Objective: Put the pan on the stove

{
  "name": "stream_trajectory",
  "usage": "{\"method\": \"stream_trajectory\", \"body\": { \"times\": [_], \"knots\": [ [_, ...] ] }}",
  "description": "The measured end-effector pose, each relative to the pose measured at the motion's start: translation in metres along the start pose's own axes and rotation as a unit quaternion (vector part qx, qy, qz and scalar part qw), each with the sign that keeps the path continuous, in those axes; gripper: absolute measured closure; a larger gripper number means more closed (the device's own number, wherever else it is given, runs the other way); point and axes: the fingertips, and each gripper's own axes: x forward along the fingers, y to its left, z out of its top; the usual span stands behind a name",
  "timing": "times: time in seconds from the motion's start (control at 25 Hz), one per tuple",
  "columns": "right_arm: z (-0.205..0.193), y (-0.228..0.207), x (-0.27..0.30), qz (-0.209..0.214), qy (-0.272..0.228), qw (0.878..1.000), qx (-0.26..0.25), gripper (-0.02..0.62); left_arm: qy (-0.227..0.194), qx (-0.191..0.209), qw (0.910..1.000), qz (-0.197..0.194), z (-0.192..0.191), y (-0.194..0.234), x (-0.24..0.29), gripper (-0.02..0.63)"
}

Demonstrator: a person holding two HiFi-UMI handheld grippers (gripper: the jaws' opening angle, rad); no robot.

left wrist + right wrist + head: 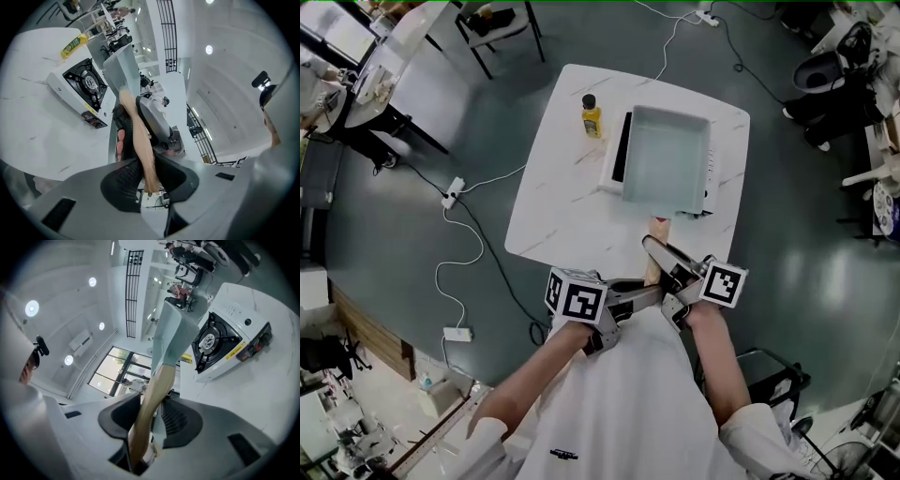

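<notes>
Your left gripper (146,172) and right gripper (149,416) both clamp the wooden handle (659,226) of the square grey pan (667,155), which hangs lifted over the white portable gas stove (610,176) on the marble table (553,206), with a yellow bottle (592,116) standing just left of it.
</notes>
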Motion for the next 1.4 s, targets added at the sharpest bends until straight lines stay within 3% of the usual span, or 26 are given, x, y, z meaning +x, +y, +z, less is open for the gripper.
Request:
{"method": "stream_trajectory", "body": {
  "times": [0.64,1.4],
  "knots": [
    [0.034,-0.038,0.033,-0.018,-0.017,0.999,0.026,0.453,0.016,-0.021,0.9996,0.013,0.042,0.038,0.003,0.517],
    [0.061,-0.114,0.069,-0.041,-0.027,0.999,0.014,0.449,0.013,-0.074,0.9966,0.033,0.075,0.118,0.017,0.525]
  ]
}}
